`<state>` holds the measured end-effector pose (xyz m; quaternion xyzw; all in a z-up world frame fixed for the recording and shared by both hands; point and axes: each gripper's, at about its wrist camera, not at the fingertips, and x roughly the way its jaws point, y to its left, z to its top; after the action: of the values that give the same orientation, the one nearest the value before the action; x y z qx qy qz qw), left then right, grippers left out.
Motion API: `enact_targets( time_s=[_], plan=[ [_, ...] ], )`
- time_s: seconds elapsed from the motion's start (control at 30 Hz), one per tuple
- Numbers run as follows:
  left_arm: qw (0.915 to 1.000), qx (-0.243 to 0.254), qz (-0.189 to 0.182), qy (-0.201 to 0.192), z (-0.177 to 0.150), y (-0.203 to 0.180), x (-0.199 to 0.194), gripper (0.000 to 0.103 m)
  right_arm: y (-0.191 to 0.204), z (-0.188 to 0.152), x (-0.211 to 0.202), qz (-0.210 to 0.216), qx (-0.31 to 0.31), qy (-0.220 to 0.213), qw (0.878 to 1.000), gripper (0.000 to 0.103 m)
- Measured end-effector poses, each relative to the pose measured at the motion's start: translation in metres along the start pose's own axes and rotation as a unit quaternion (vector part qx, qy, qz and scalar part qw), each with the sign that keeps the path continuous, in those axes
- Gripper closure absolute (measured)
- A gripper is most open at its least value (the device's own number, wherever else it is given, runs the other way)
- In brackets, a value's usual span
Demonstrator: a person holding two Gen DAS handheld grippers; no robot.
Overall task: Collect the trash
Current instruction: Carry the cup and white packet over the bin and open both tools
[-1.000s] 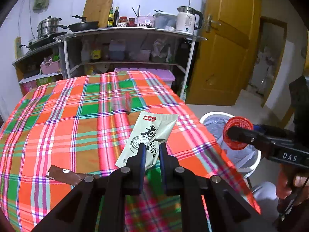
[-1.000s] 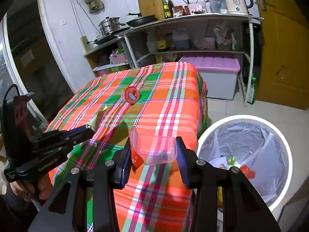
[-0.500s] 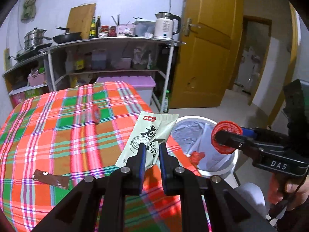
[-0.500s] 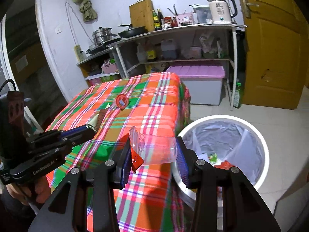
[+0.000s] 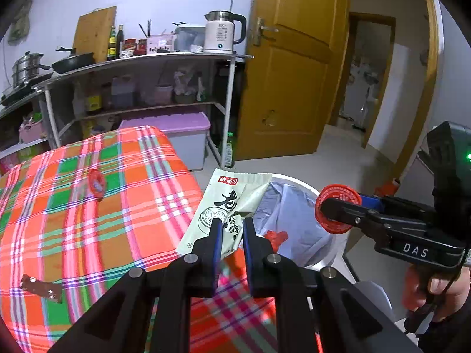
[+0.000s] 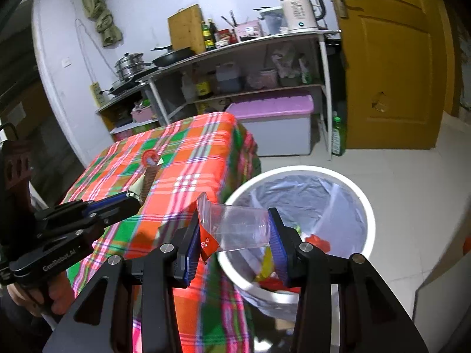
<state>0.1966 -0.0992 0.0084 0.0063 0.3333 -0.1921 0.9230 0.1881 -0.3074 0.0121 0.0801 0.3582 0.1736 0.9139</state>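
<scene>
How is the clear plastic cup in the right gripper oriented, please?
Tipped sideways: the clear plastic cup lies across the right gripper, its red-lidded rim against one finger and its base against the other.

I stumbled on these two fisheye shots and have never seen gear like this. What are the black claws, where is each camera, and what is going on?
A person holds a two-finger gripper in each hand; each carries a camera looking along its fingers, so each picture is one gripper's view. The left gripper pinches a pale green snack wrapper. The right gripper clamps a clear plastic cup with a red peel-off lid. The white trash bin stands on the floor beside the table. Left on the plaid tablecloth: a small red-lidded cup and a brown wrapper. Trash is being carried to the bin.
</scene>
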Motion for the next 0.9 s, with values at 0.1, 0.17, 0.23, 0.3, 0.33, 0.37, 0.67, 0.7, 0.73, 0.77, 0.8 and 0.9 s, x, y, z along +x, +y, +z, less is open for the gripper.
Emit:
enact_targets(
  time_s=[0.1,0.17,0.23,0.3,0.33,0.37,0.67,0.7,0.73,0.77,0.8,0.9],
  plan=[
    [0.9999,0.004,-0.008,0.006,0.002,-0.007,0.012,0.089,-0.012,-0.002,0.001,-0.008,0.01,0.002,1.0,0.06],
    [0.9998,0.008,-0.013,0.011,0.003,-0.011,0.02,0.089,-0.019,-0.003,0.003,-0.012,0.016,0.005,1.0,0.06],
    [0.9997,0.012,-0.016,0.016,0.004,-0.015,0.028,0.089,-0.027,-0.003,0.005,-0.016,0.021,0.008,1.0,0.06],
    [0.9994,0.016,-0.021,0.021,0.006,-0.018,0.037,0.089,-0.036,-0.004,0.009,-0.021,0.029,0.013,0.999,0.06],
    [0.9993,0.018,-0.022,0.024,0.007,-0.02,0.042,0.089,-0.038,-0.005,0.011,-0.023,0.031,0.014,0.999,0.06],
    [0.9991,0.02,-0.024,0.028,0.007,-0.021,0.047,0.089,-0.044,-0.006,0.014,-0.025,0.035,0.018,0.999,0.06],
    [0.9973,0.033,-0.035,0.055,0.01,-0.035,0.08,0.089,-0.07,-0.015,0.037,-0.038,0.059,0.05,0.996,0.06],
    [0.9969,0.034,-0.037,0.061,0.011,-0.037,0.085,0.089,-0.072,-0.016,0.039,-0.04,0.06,0.053,0.996,0.06],
    [0.9965,0.035,-0.037,0.066,0.011,-0.038,0.089,0.089,-0.075,-0.016,0.041,-0.04,0.062,0.056,0.996,0.06],
    [0.9961,0.037,-0.037,0.07,0.011,-0.04,0.093,0.089,-0.077,-0.017,0.044,-0.041,0.064,0.061,0.995,0.06],
    [0.9958,0.038,-0.038,0.074,0.011,-0.041,0.096,0.089,-0.08,-0.017,0.048,-0.042,0.066,0.068,0.995,0.06],
    [0.9944,0.042,-0.042,0.088,0.01,-0.046,0.108,0.089,-0.083,-0.019,0.057,-0.045,0.069,0.083,0.993,0.06]
  ],
)
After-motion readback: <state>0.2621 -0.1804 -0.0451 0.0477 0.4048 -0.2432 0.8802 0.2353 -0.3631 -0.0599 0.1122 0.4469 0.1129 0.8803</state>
